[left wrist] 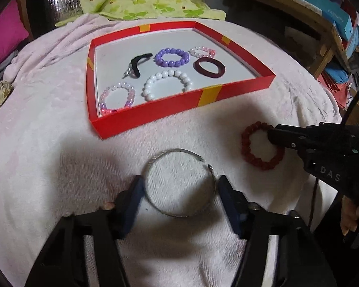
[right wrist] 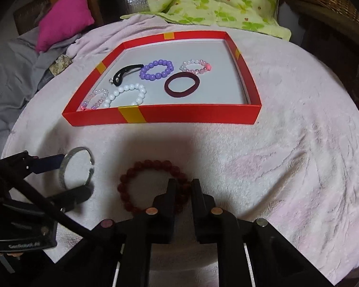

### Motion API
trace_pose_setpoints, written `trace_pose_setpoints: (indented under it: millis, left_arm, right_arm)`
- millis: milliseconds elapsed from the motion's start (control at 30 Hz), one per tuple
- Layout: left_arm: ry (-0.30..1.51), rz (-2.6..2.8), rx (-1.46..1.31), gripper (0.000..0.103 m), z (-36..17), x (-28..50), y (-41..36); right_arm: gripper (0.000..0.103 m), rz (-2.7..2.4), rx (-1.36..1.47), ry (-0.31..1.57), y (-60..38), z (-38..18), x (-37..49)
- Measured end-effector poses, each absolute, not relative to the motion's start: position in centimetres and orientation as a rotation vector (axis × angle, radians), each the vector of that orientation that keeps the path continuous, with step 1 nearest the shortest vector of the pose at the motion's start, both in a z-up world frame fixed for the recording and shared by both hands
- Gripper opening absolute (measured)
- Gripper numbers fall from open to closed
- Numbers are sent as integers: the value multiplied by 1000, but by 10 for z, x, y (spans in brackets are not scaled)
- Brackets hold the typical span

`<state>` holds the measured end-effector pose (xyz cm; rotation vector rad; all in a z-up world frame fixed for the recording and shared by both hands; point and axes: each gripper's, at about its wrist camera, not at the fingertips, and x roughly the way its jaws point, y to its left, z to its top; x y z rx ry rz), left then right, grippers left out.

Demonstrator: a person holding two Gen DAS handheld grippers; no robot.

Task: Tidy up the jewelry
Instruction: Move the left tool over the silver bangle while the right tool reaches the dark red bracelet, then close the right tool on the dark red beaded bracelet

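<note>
A red tray [left wrist: 155, 117] [right wrist: 191, 117] with yellow marks lies on a pink blanket and holds several bracelets and hair ties. A silver bangle [left wrist: 179, 181] [right wrist: 76, 169] lies on the blanket between the fingers of my left gripper [left wrist: 179, 186] [right wrist: 67, 179], which stands open around it, fingers at its two sides. A red bead bracelet [left wrist: 260, 146] [right wrist: 153, 186] lies to the right. My right gripper [right wrist: 183, 186] [left wrist: 272, 136] straddles the bracelet's near bead strand with a narrow gap between the fingers.
In the tray lie a white bead bracelet [left wrist: 167, 83], a purple one [left wrist: 171, 57], two pink-white ones, a dark red ring-shaped tie [left wrist: 209, 68] and a black tie. A green quilt [right wrist: 215, 2] and a magenta cushion [right wrist: 64, 19] lie behind. Shelves stand at right.
</note>
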<state>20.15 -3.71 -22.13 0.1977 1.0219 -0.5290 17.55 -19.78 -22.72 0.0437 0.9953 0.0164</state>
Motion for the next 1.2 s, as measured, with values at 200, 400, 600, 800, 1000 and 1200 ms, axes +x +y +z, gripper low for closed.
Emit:
trace_pose_setpoints:
  millis: [200,400,600,800,1000,1200]
  left_arm:
    - [1006,-515,153,63,-220,211,-35]
    - [1006,-472,167,63,-220,212,-34]
    - [1005,-462,256,67,-221,200,-41]
    - [1006,-459,270,68,-222,197,-40]
    - [1005,-451,274,70,-224,199,-42]
    - [1001,-450,272,72,-225,200,-44]
  right_arm:
    - [11,-42,100,951,-217,-218,175]
    - [11,-67,174,983,-229,-222,177]
    - [12,-61,194,1002,-230,-223,178]
    - [14,-63,193,1011,-229,-226,180]
    - [14,-71,180,1009,-225,-228,180]
    - [14,-66,193,1010,-227,-228,181]
